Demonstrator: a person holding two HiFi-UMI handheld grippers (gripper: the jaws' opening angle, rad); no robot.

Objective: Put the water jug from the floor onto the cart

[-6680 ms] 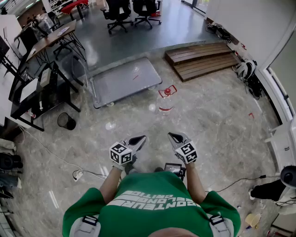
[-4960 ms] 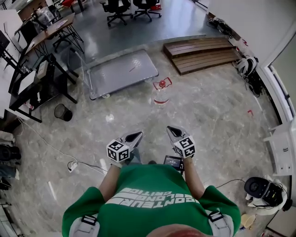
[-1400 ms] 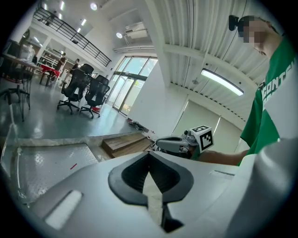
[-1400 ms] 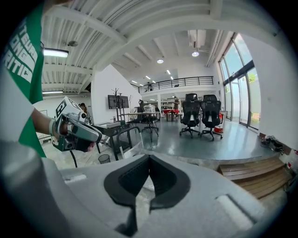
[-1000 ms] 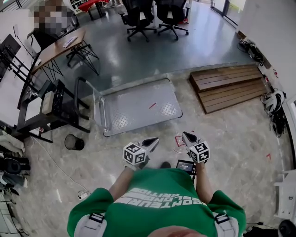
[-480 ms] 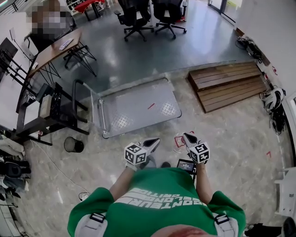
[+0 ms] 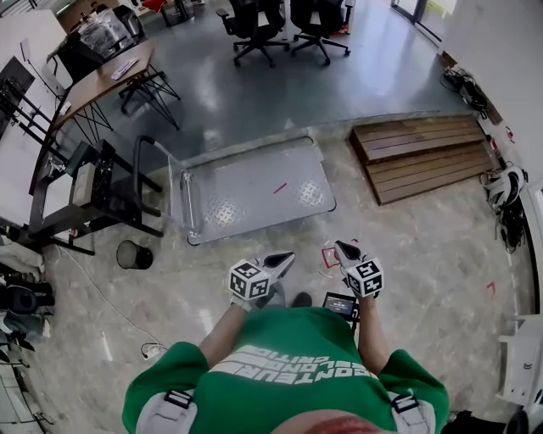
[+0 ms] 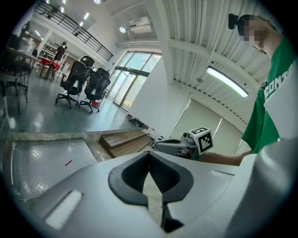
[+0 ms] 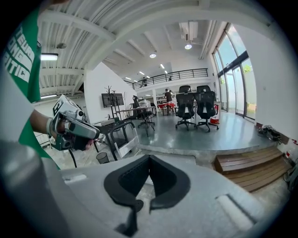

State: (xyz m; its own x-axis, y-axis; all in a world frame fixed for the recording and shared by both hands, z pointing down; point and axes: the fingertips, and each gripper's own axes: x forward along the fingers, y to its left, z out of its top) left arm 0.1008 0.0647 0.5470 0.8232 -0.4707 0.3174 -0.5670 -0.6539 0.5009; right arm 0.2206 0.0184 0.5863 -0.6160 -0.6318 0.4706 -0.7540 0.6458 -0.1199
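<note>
The water jug (image 7: 327, 257) stands on the marble floor just ahead of me; only its red handle shows, between the two grippers, and the clear body is mostly hidden by the right one. The grey flat cart (image 7: 254, 191) with its upright handle (image 7: 140, 178) lies beyond it, to the left. My left gripper (image 7: 287, 257) is shut and empty, left of the jug. My right gripper (image 7: 338, 247) is also shut and empty, right over the jug. The left gripper view shows shut jaws, the cart deck (image 8: 42, 160) and the other gripper (image 8: 181, 145).
Wooden steps (image 7: 420, 157) lie right of the cart. A black bin (image 7: 134, 254) and a black-framed desk (image 7: 89, 182) stand to its left. Office chairs (image 7: 254, 17) are on the raised grey floor behind. Cables and gear (image 7: 505, 199) line the right wall.
Since the earliest frames I have walked up to the jug, which now sits right under the grippers, with the cart closer. Over the last second both grippers stay still and shut.
</note>
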